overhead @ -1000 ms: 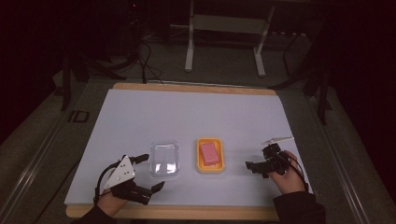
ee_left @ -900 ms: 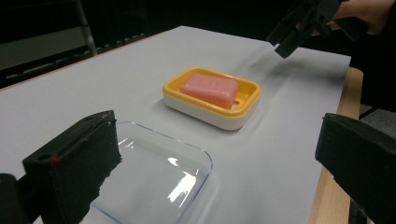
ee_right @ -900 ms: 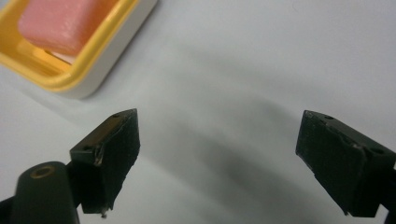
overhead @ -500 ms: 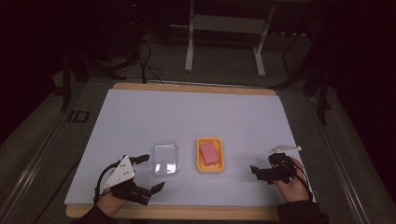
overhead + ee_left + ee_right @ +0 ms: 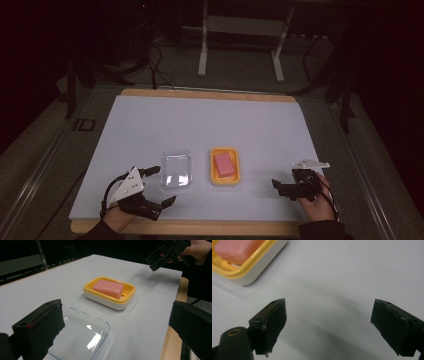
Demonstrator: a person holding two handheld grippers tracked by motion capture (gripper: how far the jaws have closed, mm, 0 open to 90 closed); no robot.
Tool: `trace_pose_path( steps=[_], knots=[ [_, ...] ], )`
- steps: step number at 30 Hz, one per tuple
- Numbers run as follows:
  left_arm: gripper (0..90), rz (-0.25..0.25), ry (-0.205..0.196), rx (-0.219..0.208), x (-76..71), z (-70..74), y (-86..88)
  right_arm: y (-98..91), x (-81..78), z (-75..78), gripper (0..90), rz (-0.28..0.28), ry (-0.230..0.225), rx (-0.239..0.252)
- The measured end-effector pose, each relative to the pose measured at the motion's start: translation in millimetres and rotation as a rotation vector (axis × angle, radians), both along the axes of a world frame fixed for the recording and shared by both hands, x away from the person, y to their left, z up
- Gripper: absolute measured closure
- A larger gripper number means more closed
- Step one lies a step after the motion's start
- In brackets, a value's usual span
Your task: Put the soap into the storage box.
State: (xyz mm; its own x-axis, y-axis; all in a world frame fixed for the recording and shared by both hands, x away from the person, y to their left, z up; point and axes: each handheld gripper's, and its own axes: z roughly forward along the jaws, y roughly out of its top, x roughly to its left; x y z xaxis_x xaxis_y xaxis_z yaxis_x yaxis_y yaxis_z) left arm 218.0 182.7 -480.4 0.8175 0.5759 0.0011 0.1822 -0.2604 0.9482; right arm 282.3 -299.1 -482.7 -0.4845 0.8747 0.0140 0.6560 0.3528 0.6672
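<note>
1. Your left gripper [image 5: 115, 327] has its jaws spread wide, holding nothing.
2. A clear glass dish [image 5: 82, 340] lies just before them.
3. Beyond it, a pink soap bar [image 5: 108, 288] rests in a yellow soap dish [image 5: 110, 302].
4. Your right gripper [image 5: 166, 253] hangs top right, seemingly above the table [image 5: 145, 322].

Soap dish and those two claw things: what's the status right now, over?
Left gripper open, empty, beside clear lid. Right gripper open, empty, off to the dish's side. Pink soap sits in yellow soap dish, untouched. Nothing between grippers and dish.
</note>
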Motion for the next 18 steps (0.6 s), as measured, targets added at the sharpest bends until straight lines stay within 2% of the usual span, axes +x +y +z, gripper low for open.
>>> trace_pose_path(
  steps=[5,12,18],
  knots=[
    [0.1,0.002,0.003,0.002,0.4,-0.2,-0.2,-6.2,1.3,-3.8,12.7,-0.001,0.002,0.002],
    [0.1,-0.004,0.007,0.011,1.0,-0.8,-0.7,-8.2,2.4,-1.5,12.9,-0.008,-0.018,0.016],
    [0.2,-0.002,0.020,0.010,1.8,-1.5,-0.4,-8.4,3.8,-3.3,13.0,-0.011,-0.008,0.015]
  ],
)
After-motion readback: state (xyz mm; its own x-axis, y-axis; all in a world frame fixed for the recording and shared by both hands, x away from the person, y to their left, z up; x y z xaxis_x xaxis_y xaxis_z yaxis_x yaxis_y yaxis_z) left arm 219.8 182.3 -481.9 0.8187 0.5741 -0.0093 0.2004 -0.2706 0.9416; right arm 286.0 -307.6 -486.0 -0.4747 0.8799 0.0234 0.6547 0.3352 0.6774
